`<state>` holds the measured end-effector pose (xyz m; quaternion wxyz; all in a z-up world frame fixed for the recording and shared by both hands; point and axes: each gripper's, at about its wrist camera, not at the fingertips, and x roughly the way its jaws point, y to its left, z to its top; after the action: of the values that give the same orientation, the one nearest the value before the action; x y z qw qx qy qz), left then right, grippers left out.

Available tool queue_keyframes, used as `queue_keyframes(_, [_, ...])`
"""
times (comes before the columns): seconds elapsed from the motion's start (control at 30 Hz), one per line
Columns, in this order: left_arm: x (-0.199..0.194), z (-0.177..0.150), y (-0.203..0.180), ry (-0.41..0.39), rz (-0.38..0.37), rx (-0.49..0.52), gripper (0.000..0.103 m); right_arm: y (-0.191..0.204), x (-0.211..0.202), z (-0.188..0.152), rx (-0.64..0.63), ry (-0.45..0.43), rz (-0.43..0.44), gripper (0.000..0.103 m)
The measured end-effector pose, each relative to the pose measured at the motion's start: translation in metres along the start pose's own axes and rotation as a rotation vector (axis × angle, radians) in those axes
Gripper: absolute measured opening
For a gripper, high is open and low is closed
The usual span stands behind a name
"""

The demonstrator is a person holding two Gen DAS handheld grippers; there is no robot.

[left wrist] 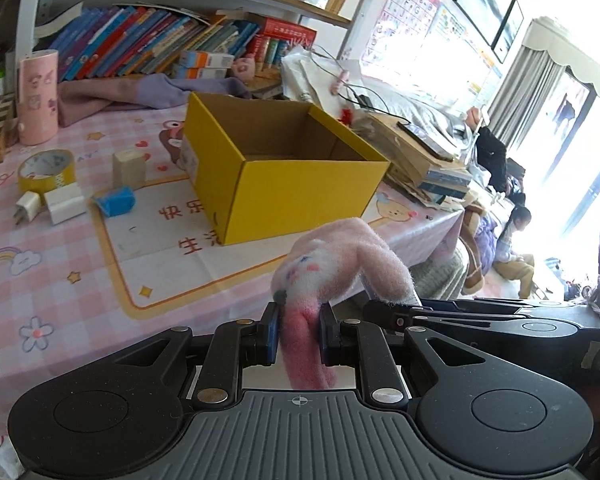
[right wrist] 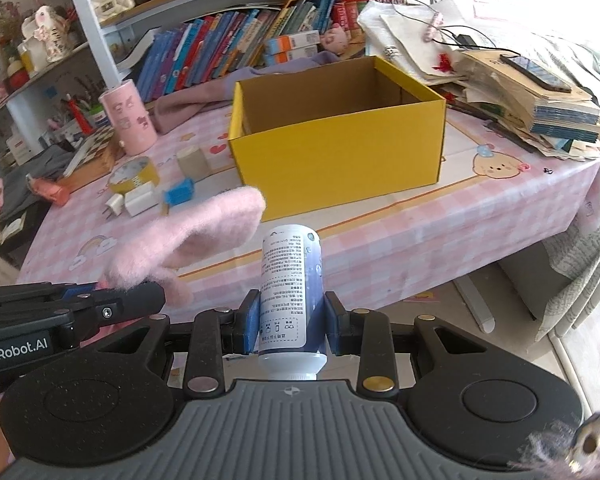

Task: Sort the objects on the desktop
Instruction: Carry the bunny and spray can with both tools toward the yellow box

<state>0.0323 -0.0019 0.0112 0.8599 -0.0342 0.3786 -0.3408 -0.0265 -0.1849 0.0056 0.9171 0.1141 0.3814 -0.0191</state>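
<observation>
Pink fuzzy glove (left wrist: 332,264) clenched between left gripper (left wrist: 299,334) pads, hanging in air off tabletop's near edge. White-and-blue bottle (right wrist: 291,292) clamped base-first in right gripper (right wrist: 291,326), also airborne past near edge. Yellow cardboard box (left wrist: 300,196) open-topped, seemingly empty, at tabletop's centre-right. Step judged: carry phase, both loads heading for box. Next: lift both over near wall, release inside. Tape roll (left wrist: 47,171), white charger (left wrist: 66,203), blue packet (left wrist: 116,201) wait near left edge.

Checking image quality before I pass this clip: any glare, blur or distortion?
Left wrist view: window blown out white, fisheye bends the bookshelf. Right wrist view: evenly lit, yellow box sharp, pink glove softly blurred, corners vignetted black.
</observation>
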Motion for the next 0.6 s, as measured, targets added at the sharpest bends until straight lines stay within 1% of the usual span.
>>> queue_keyframes(0.37, [0.027, 0.014, -0.014, 0.025, -0.044, 0.044, 0.018, -0.02, 0.006, 0.011, 0.016, -0.003, -0.043, 0.03])
queue_keyframes(0.6, [0.04, 0.022, -0.02, 0.029, -0.035, 0.083, 0.018, -0.031, 0.017, 0.021, 0.031, 0.004, -0.04, 0.03])
